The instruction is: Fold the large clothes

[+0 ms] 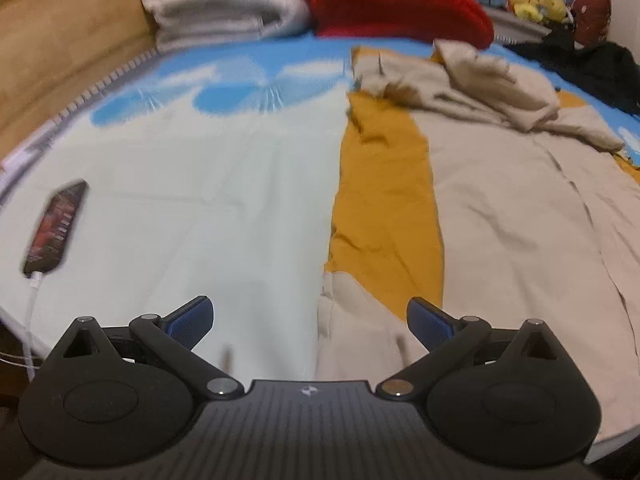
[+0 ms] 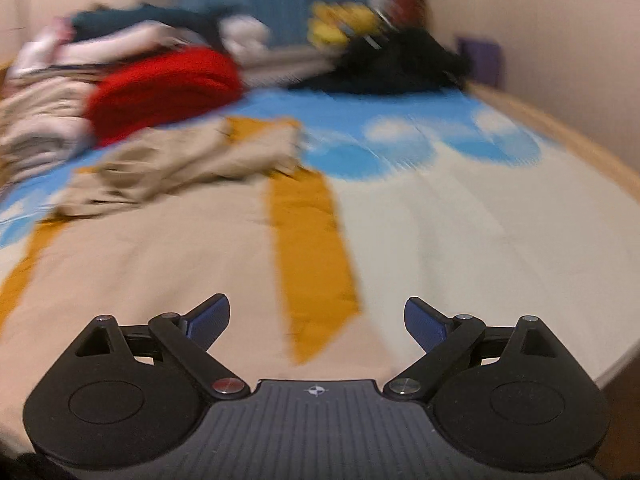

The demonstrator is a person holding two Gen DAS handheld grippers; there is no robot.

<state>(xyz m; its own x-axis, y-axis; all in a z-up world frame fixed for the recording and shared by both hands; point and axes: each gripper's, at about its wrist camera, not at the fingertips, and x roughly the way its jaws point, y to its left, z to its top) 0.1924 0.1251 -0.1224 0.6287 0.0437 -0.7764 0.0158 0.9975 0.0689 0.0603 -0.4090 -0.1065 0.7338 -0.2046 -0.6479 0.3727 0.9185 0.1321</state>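
Both tongs hang wide open and empty above the near edge of the bed (image 1: 180, 184), probably poised to take hold of the cloth's near hem. The left gripper (image 1: 310, 322) sits over the garment's left edge; the right gripper (image 2: 317, 320) over its right. The beige garment (image 1: 520, 220) lies spread flat lengthwise, mustard lining (image 1: 384, 200) showing in strips, its far end bunched near a red blanket (image 1: 400, 4).

Both grippers spread, nothing held.
Left gripper (image 1: 310, 322): blue-padded fingers (image 1: 192, 318) wide apart, level, pointing forward. Right gripper (image 2: 317, 322): same pose, fingers (image 2: 424, 324) parted, empty.
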